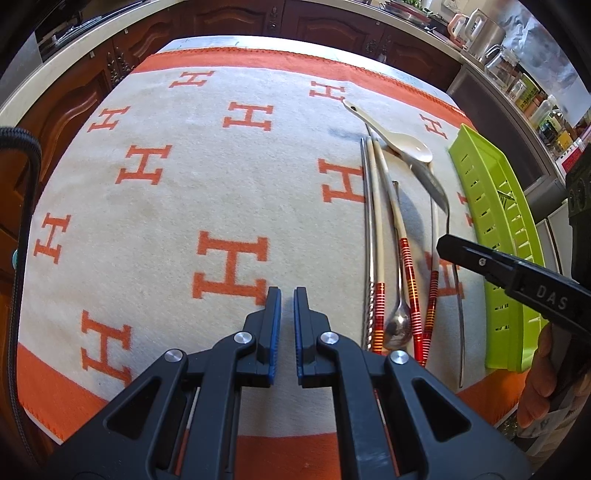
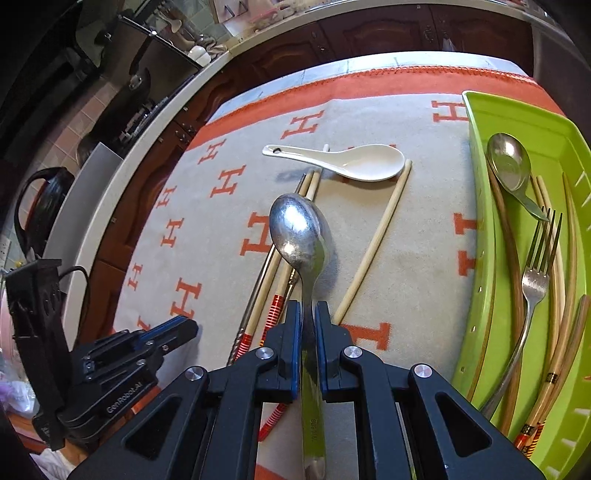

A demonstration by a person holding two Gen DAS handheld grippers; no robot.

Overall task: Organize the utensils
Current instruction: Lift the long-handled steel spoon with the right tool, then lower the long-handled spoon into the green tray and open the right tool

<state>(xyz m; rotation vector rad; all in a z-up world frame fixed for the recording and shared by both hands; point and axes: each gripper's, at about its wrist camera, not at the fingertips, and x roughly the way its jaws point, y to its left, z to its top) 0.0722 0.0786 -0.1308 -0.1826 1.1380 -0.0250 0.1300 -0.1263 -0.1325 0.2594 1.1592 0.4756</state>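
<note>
My right gripper (image 2: 307,308) is shut on the handle of a large steel spoon (image 2: 297,229), bowl forward, held above the cloth; the spoon also shows in the left wrist view (image 1: 436,188). Below it lie several chopsticks (image 1: 375,221) with red-striped ends, a small steel spoon (image 1: 398,325) and a white ceramic spoon (image 2: 354,160). The green slotted tray (image 2: 554,133) at the right holds a steel spoon (image 2: 508,162), a fork (image 2: 535,280) and several chopsticks. My left gripper (image 1: 287,299) is empty, its jaws a narrow gap apart, over the cloth left of the utensils.
An orange-and-cream H-patterned cloth (image 1: 184,166) covers the table. Dark wood cabinets (image 1: 229,18) stand behind it. A counter with jars and a steel pot (image 1: 517,74) runs along the right. A black kettle (image 2: 40,210) sits far left in the right wrist view.
</note>
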